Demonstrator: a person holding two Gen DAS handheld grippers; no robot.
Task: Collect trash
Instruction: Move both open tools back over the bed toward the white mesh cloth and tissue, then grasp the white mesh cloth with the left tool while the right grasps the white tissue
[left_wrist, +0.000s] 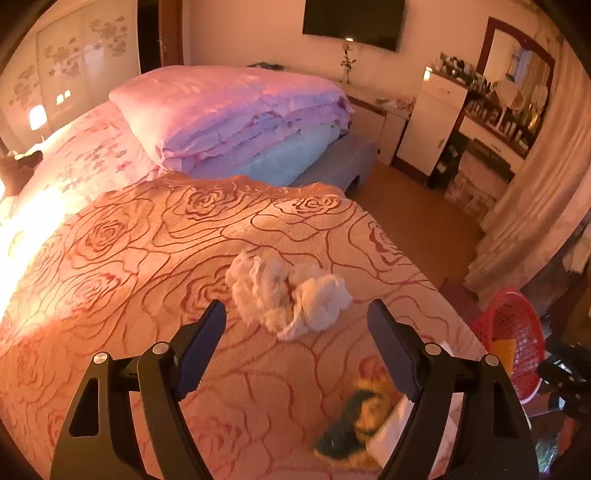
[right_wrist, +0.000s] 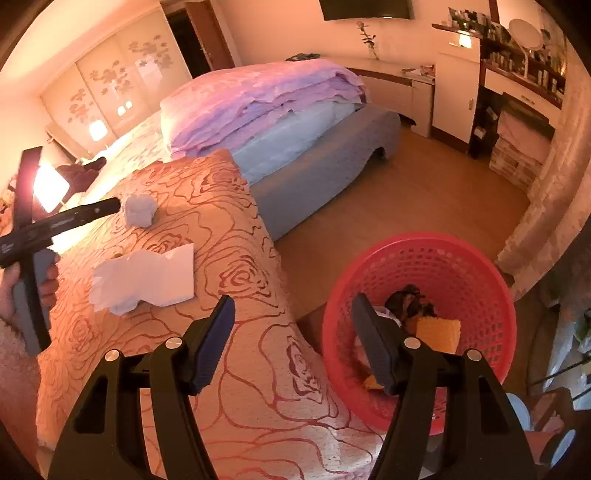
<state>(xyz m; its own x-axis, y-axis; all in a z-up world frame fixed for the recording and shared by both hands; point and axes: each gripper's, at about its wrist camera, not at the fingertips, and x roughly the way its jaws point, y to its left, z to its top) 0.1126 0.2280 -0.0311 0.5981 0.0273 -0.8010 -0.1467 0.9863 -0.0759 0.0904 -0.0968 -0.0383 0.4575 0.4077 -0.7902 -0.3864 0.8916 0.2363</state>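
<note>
A crumpled white tissue (left_wrist: 288, 291) lies on the rose-patterned bed cover (left_wrist: 147, 240). My left gripper (left_wrist: 295, 306) is open, its fingertips on either side of the tissue's near edge without pressing it. In the right wrist view one left finger (right_wrist: 96, 208) reaches beside the same tissue (right_wrist: 138, 210). A flat white paper (right_wrist: 147, 277) lies closer on the cover. A blurred yellow and green piece (left_wrist: 354, 417) lies by that paper (left_wrist: 391, 428). My right gripper (right_wrist: 293, 302) is open and empty over the bed's edge, beside the red basket (right_wrist: 424, 251).
The red basket (left_wrist: 513, 325) stands on the wooden floor (right_wrist: 406, 199) off the bed's corner and holds a yellow piece (right_wrist: 439, 328) and a dark wrapper (right_wrist: 410, 295). Folded pink quilts (left_wrist: 229, 110) are stacked farther up the bed. Curtains (left_wrist: 535, 206) and a dresser (left_wrist: 491, 122) stand to the right.
</note>
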